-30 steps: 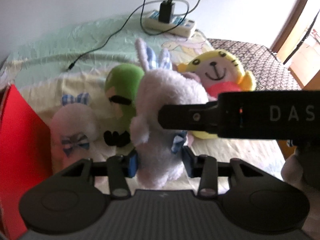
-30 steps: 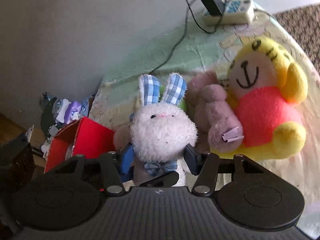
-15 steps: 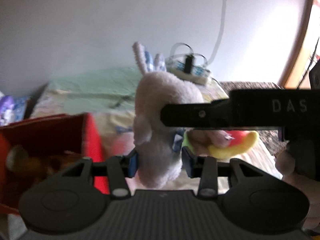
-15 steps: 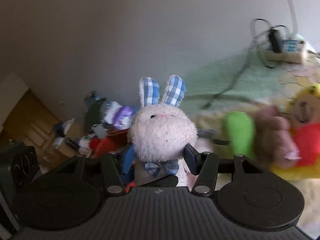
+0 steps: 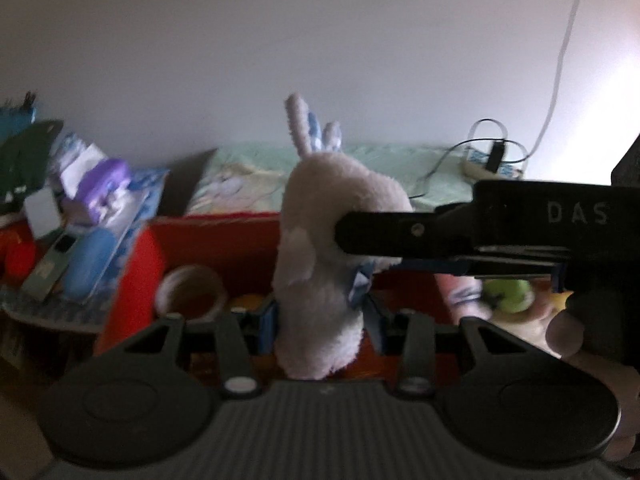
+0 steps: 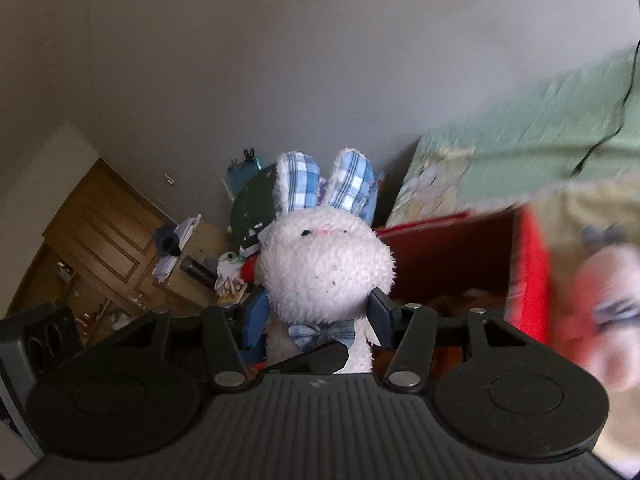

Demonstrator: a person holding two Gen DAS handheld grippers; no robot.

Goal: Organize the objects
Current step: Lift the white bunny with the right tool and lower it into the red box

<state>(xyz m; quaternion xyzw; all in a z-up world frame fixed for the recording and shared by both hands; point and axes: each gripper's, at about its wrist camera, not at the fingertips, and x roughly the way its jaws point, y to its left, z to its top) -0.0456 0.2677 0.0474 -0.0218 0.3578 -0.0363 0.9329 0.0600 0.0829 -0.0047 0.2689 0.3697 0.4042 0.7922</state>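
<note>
Two grippers clamp one plush bunny (image 5: 320,280) in the left wrist view: left gripper (image 5: 320,322) pinches its body, right gripper (image 5: 372,234) crosses in to squeeze its head. A second ago the bed's toys lay beyond; now a red storage box (image 5: 208,236) sits just behind the fingers.

From the right wrist view, right gripper (image 6: 318,312) grips the bunny's head, box (image 6: 528,264) right of it — drop-off looks close.
</note>
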